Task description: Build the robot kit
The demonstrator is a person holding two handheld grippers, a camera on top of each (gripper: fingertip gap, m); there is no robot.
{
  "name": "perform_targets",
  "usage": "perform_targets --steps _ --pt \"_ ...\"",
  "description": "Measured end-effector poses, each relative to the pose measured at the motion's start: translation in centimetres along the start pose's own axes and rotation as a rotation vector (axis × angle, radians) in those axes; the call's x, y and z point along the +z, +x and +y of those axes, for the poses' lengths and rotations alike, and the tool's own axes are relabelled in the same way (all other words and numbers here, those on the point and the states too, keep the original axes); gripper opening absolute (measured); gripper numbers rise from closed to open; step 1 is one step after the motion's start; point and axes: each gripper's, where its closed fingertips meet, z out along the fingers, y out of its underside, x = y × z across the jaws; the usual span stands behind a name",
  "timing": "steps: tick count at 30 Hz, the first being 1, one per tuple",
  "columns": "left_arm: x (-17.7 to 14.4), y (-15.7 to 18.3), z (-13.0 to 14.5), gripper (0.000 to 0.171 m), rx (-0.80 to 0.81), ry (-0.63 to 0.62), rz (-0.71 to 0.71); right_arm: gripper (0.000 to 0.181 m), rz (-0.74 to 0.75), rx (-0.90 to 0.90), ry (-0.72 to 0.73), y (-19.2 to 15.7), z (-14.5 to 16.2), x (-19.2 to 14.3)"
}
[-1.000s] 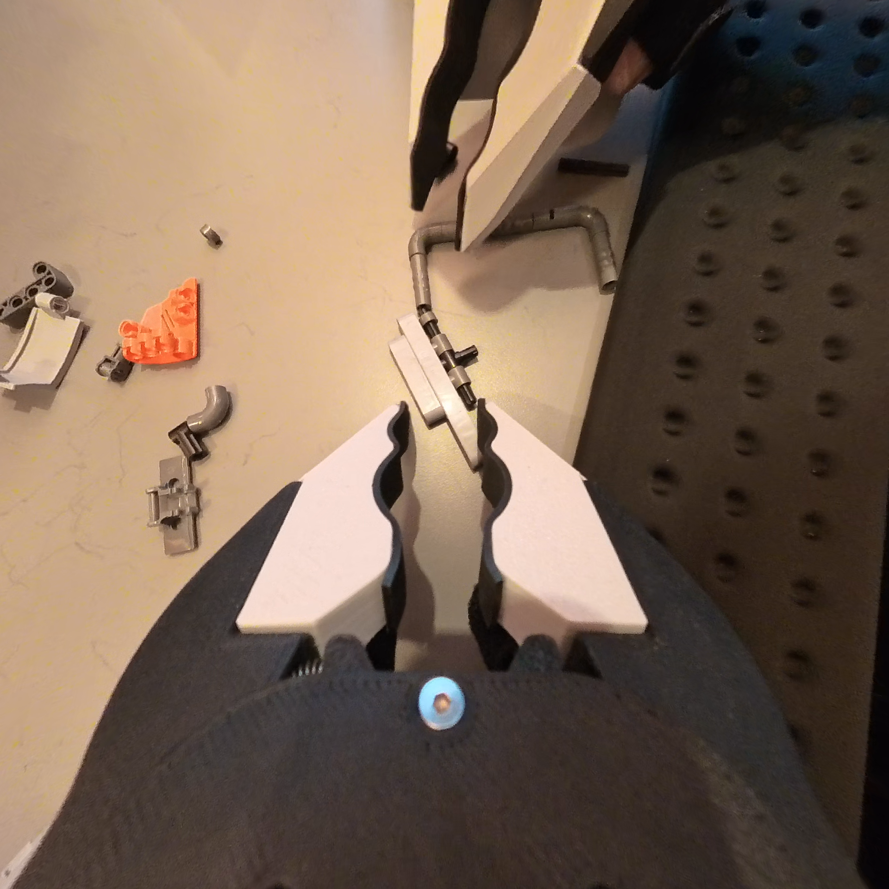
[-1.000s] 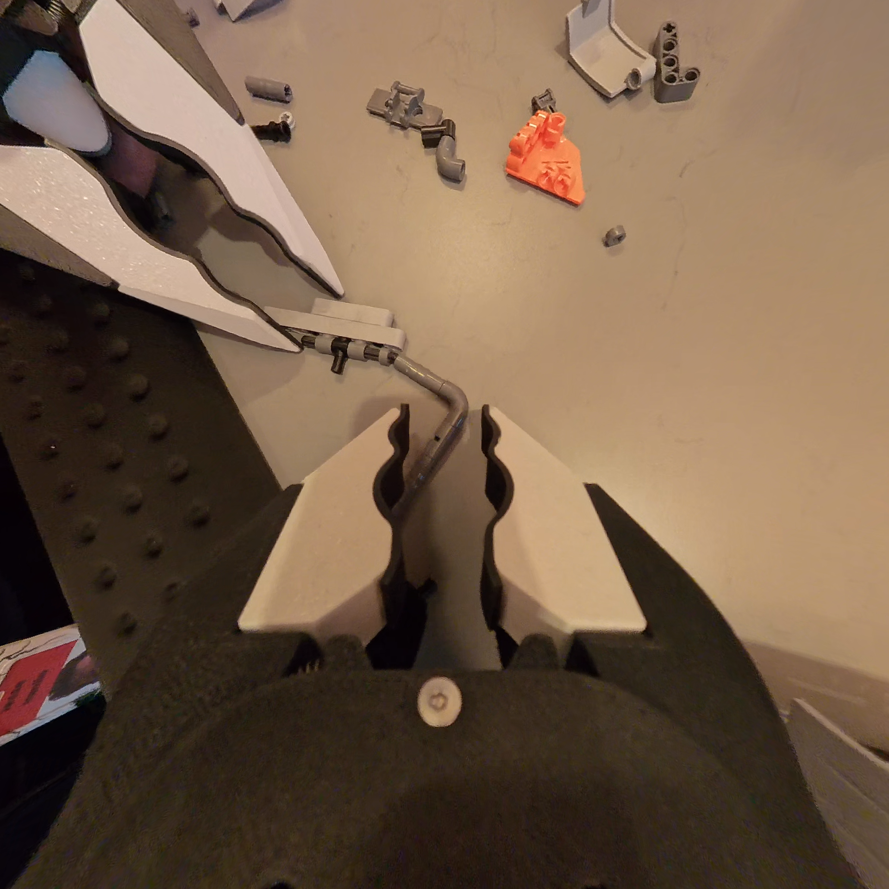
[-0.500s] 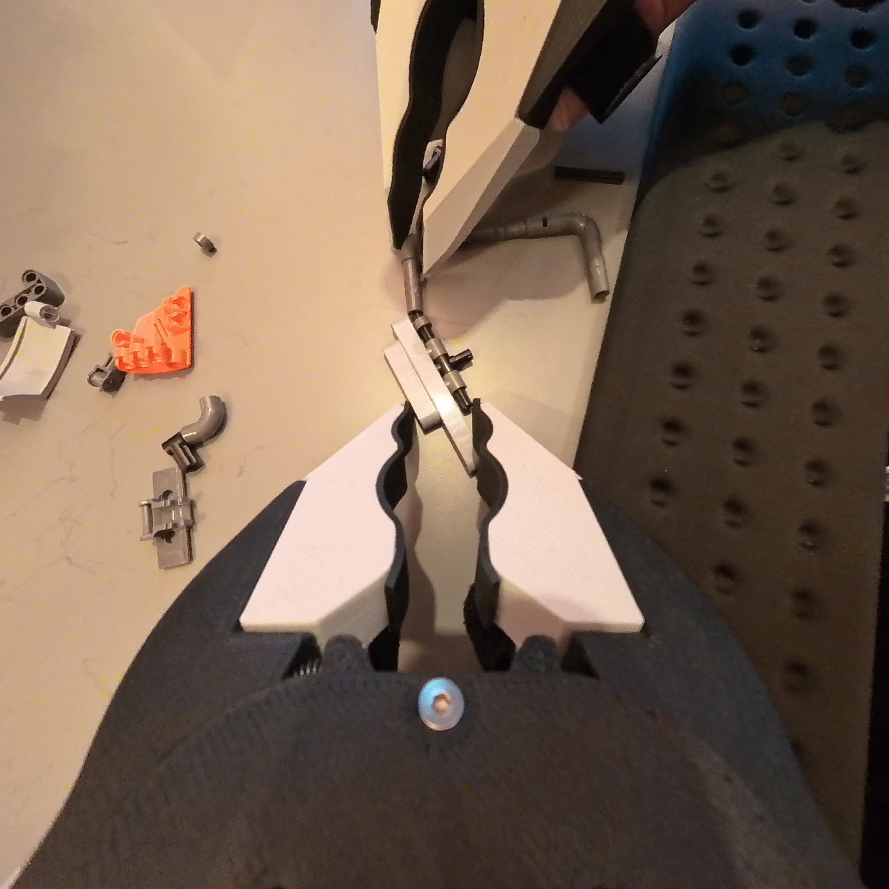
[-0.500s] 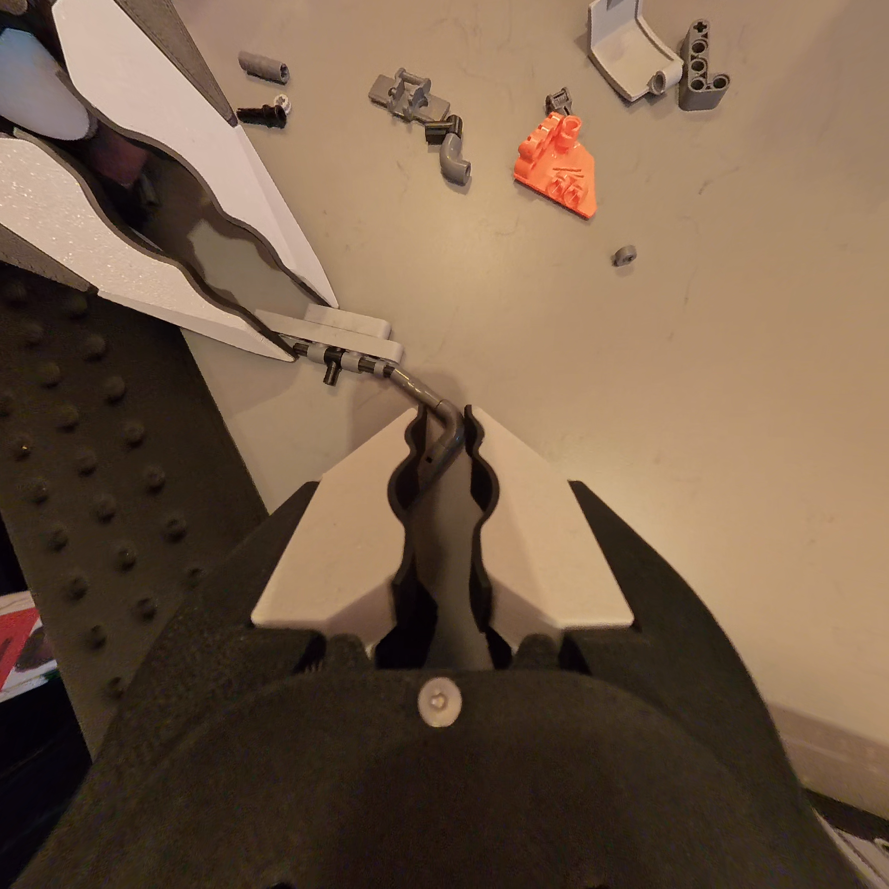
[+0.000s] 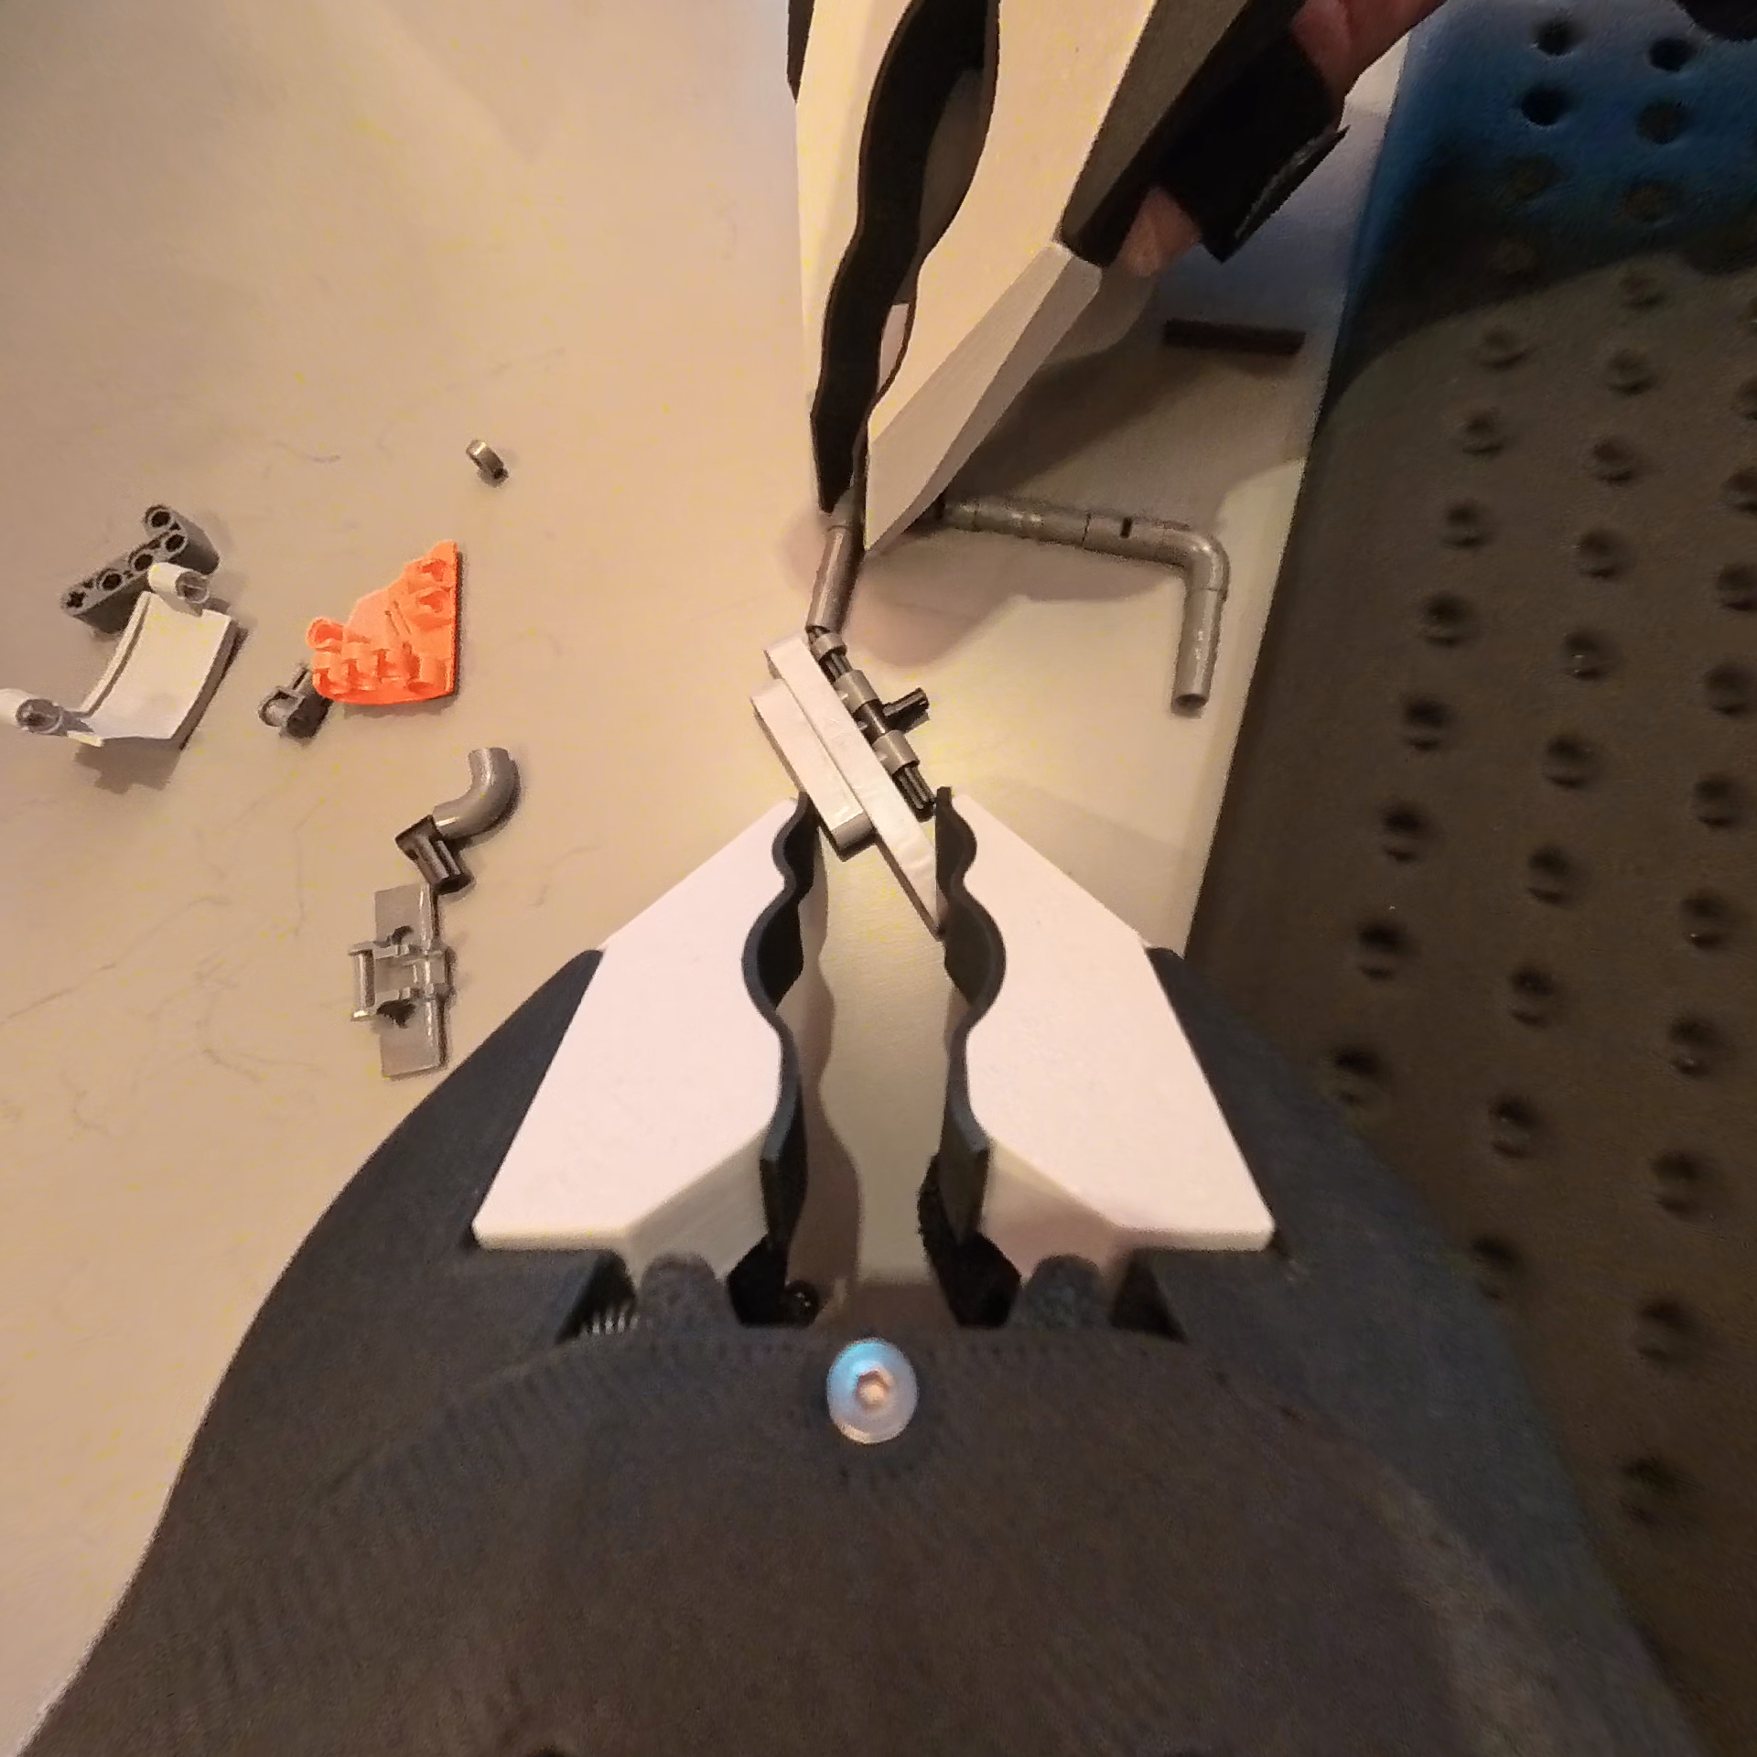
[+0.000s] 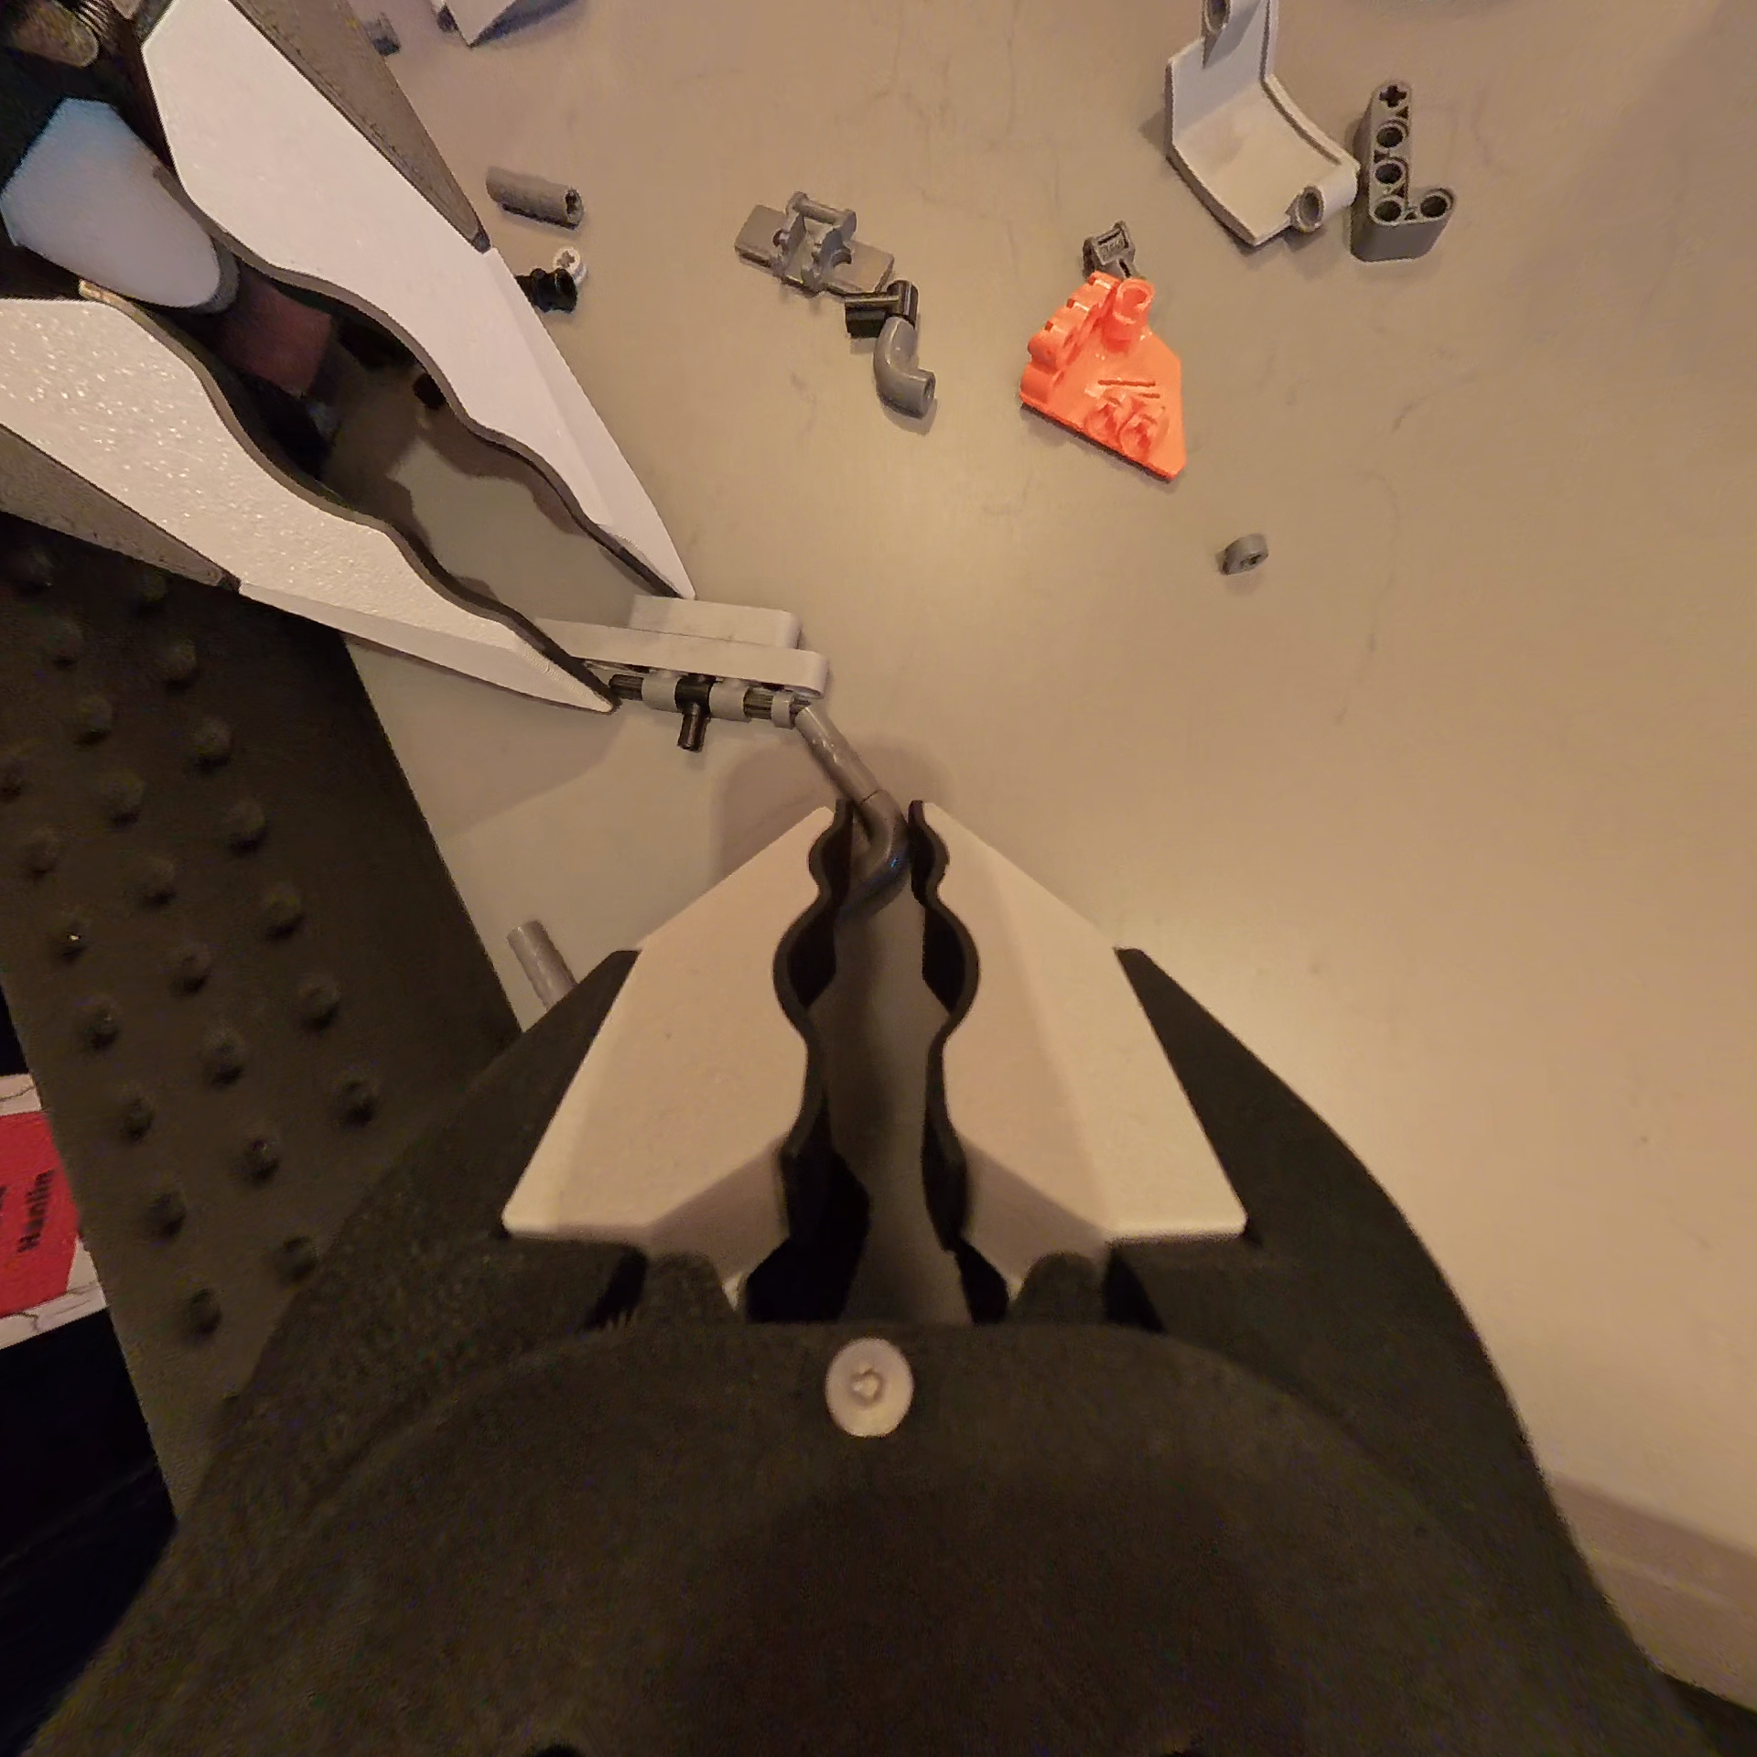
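Observation:
A grey flat beam piece (image 5: 837, 761) with a black axle and grey bushes (image 5: 879, 727) along its edge joins a bent grey tube (image 5: 1093, 528). My left gripper (image 5: 870, 818) is shut on the near end of the beam piece, at its fingertips. In the right wrist view the left gripper (image 6: 646, 646) comes in from the upper left, holding the beam piece (image 6: 723, 651). My right gripper (image 6: 875, 818) is shut on the tube's bend (image 6: 884, 851). It also shows in the left wrist view (image 5: 846, 485), coming down from the top onto the tube.
Loose parts lie on the beige table (image 5: 475, 238): an orange wedge panel (image 5: 395, 642), a curved light-grey panel (image 5: 152, 670), a dark L-beam (image 5: 143, 556), a grey elbow (image 5: 480, 794) on a clip plate, a small bush (image 5: 488, 462). Dark dimpled foam (image 5: 1521, 856) borders the table. The tips of one gripper are about 7 cm away from the tips of the other.
My right gripper has closed on the tube's bend and moved in along it. My left gripper has narrowed onto the beam piece. The loose parts have not moved.

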Motion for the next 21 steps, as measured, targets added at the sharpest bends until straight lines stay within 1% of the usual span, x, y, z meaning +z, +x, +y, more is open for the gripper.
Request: perform_targets --steps 6,14,17,21 --pt "-0.05 -0.44 0.12 0.023 -0.015 0.006 0.013 0.008 0.009 0.015 -0.002 0.03 -0.13 0.11" --pt "-0.12 -0.5 0.19 0.023 0.025 0.004 0.046 0.007 0.006 0.03 0.012 0.05 -0.06 0.04" --pt "-0.21 -0.58 0.29 0.023 0.031 0.001 0.074 0.007 -0.004 -0.004 0.007 -0.05 0.01 0.0" --pt "-0.45 -0.52 0.46 0.022 0.037 0.001 0.151 0.006 -0.028 -0.037 0.002 -0.09 -0.02 0.04"
